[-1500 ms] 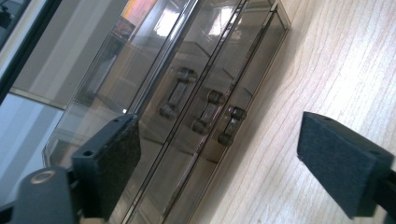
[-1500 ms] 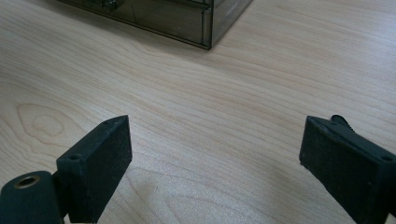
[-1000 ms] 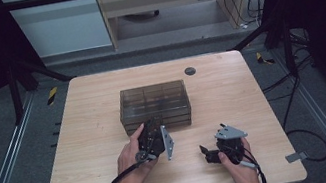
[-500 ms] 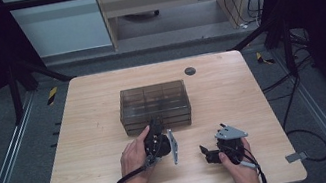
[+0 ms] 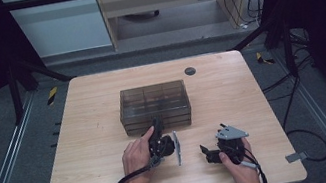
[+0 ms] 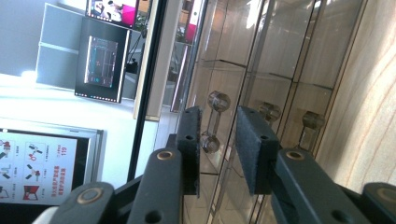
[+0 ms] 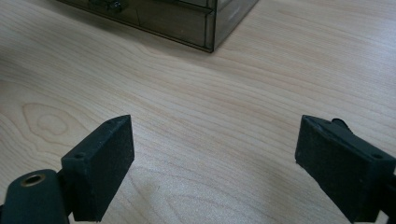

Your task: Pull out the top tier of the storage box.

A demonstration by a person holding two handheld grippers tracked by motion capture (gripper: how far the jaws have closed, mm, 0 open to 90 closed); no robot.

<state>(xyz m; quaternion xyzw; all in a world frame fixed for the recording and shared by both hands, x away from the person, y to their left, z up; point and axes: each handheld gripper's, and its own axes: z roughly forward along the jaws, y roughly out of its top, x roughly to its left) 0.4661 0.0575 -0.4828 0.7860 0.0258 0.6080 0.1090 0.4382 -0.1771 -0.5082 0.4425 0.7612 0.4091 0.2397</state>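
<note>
The left gripper [image 5: 158,129] lies on its side in the person's left hand [image 5: 137,156], its jaws pointing away from the person at the near front face of a smoked see-through drawer box [image 5: 154,104]. The box stands straight ahead of this gripper, right at its jaw tips, near the middle of the wooden table [image 5: 87,135].

In the left gripper view the gripper [image 6: 217,140] has its two black jaws narrowed to a small gap, and they have just been closing. In that gap, right at the pads, sits a clear round drawer knob [image 6: 218,101] on its short stem. Whether the pads already press on the knob cannot be told; a sliver of space seems to remain on each side. Two more clear knobs [image 6: 270,112] sit on the box front past the right-hand jaw, and the table's wood grain runs along that same side because the gripper is rolled over.

The right gripper [image 5: 207,152] rests low over the table in the right hand [image 5: 238,169], just beside the left gripper and nearer the person's edge. In the right gripper view its jaws [image 7: 212,154] stand wide apart with bare wood between them, holding nothing. The box corner [image 7: 210,28] lies ahead of it, well apart from the jaw tips.

A small dark round disc [image 5: 190,71] sits on the table beyond the box, far ahead of both grippers.
</note>
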